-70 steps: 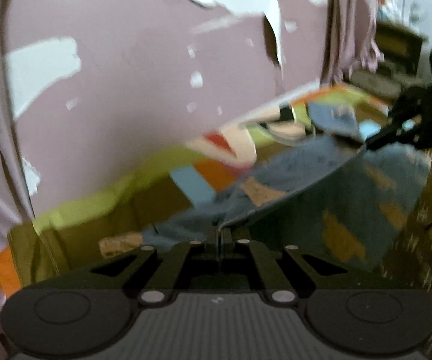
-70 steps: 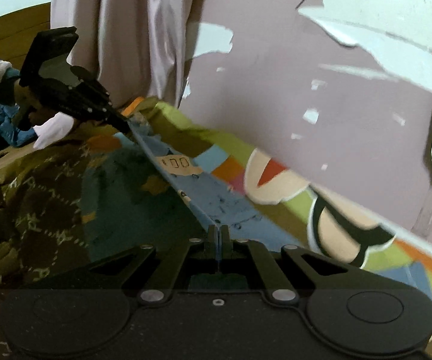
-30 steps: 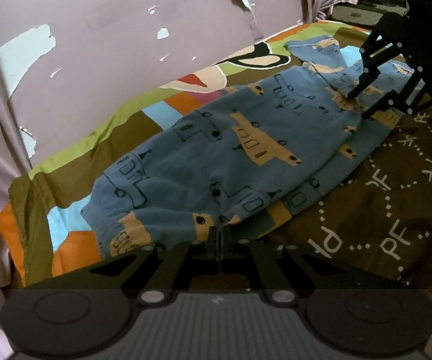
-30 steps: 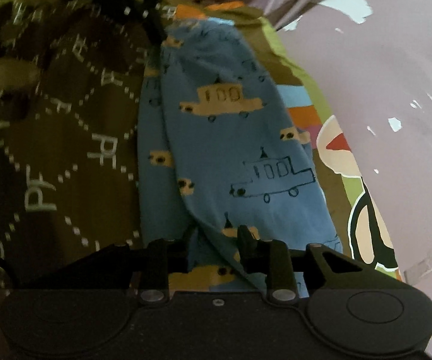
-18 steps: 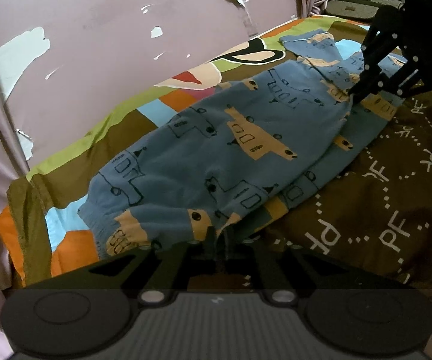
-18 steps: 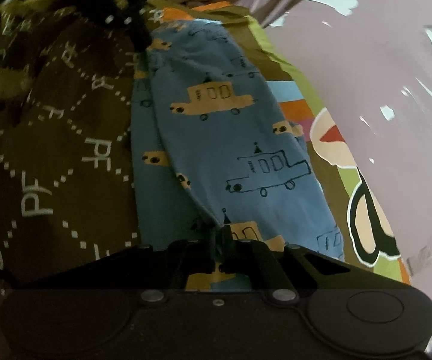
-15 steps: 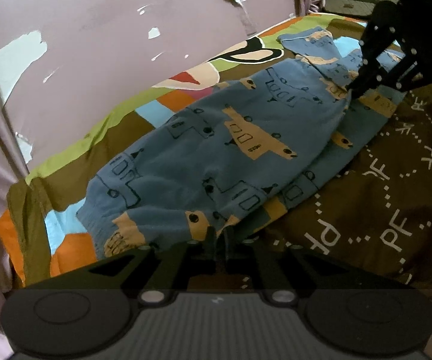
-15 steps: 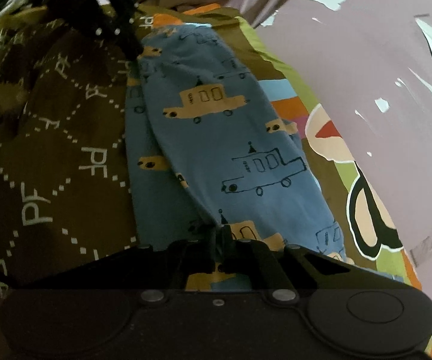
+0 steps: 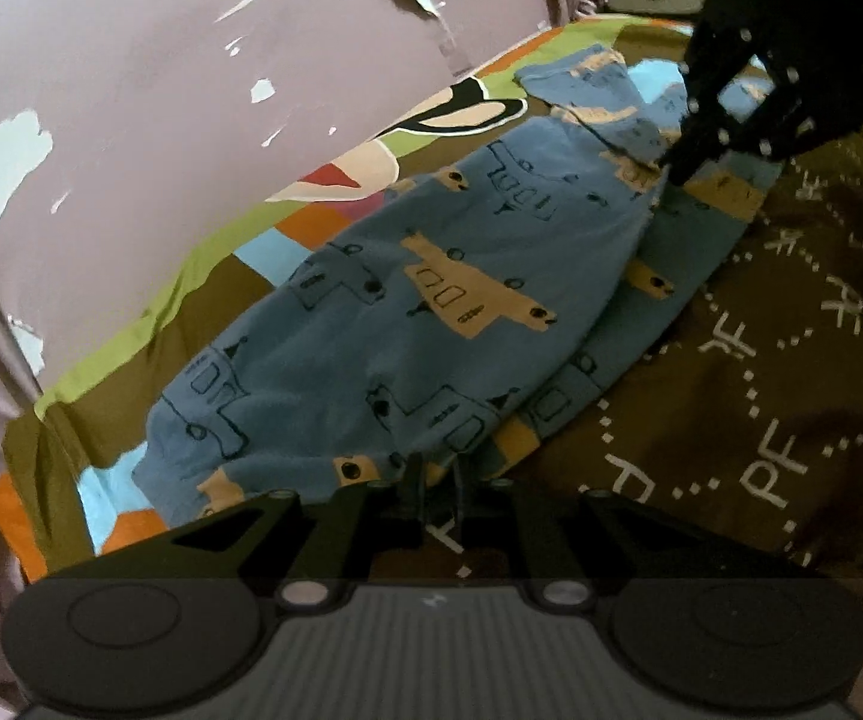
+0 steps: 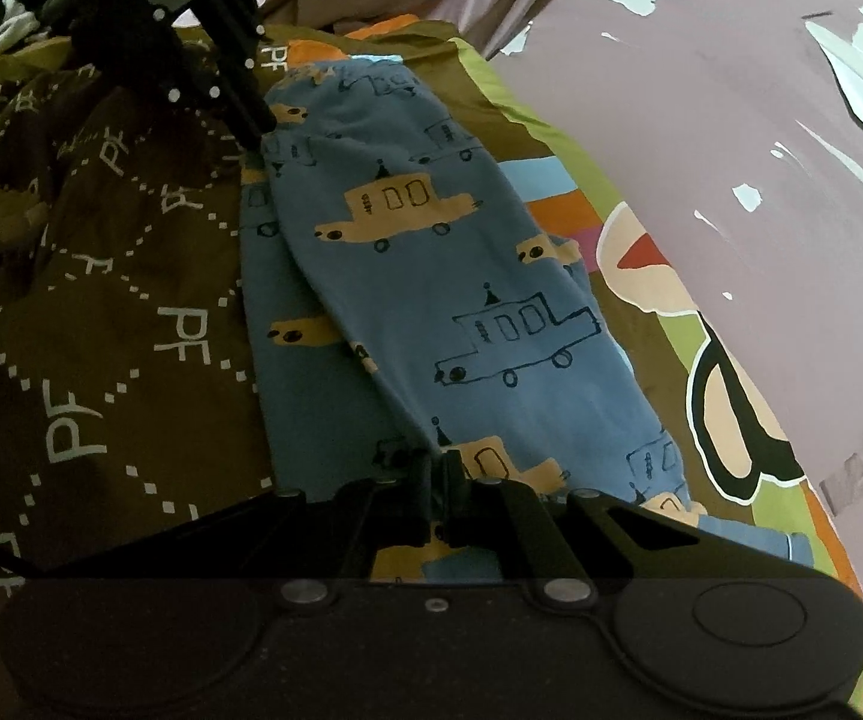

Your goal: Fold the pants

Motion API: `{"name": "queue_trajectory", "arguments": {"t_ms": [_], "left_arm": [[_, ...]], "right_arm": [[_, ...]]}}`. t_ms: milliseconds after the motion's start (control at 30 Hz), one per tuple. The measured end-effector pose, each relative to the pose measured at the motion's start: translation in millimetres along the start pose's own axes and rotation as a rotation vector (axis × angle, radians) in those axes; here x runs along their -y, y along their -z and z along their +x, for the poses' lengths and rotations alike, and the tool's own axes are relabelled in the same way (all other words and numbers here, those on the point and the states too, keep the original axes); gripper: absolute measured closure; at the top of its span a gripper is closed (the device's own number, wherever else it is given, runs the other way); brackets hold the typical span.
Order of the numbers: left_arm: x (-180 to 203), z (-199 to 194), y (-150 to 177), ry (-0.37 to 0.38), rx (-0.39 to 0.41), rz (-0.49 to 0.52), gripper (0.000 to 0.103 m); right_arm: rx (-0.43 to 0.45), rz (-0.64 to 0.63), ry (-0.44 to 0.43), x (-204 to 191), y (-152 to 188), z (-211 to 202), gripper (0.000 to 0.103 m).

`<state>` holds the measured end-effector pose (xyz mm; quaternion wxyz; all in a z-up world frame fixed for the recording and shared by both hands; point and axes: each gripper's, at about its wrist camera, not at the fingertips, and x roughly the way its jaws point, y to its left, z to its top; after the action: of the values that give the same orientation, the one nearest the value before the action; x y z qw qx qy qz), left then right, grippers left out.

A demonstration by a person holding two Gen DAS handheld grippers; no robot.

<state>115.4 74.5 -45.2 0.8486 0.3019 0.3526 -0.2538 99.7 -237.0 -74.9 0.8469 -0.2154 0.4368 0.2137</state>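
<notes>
The only lettering I can read is "PF", printed in white again and again on the brown blanket (image 10: 131, 276), each pair of letters sitting inside a diamond of white dotted lines. From the left wrist camera I see the same "PF" marks on that blanket (image 9: 779, 468), some turned sideways or upside down. The blue pants (image 10: 461, 300) carry drawings of cars only, with no words or numbers I can make out. I find no brand name or label anywhere else.
</notes>
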Motion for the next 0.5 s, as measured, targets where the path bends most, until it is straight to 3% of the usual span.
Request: {"name": "queue_trajectory", "arguments": {"t_ms": [133,233,367,500], "left_arm": [[4.9,6.0,0.8,-0.017,-0.024,0.03,0.086],[7.7,7.6,0.8,-0.054,-0.022,0.053,0.074],[6.4,9.0,-0.6,-0.057,-0.028,0.047,0.075],[6.4,9.9,-1.0,-0.063,-0.035,0.052,0.089]], "right_arm": [[0.005,0.018,0.002,4.9,-1.5,-3.1,0.101],[0.007,0.03,0.008,7.1,-1.9,-4.9,0.101],[0.008,0.041,0.015,8.0,0.2,-5.0,0.101],[0.005,0.037,0.008,5.8,2.8,-3.2,0.103]]}}
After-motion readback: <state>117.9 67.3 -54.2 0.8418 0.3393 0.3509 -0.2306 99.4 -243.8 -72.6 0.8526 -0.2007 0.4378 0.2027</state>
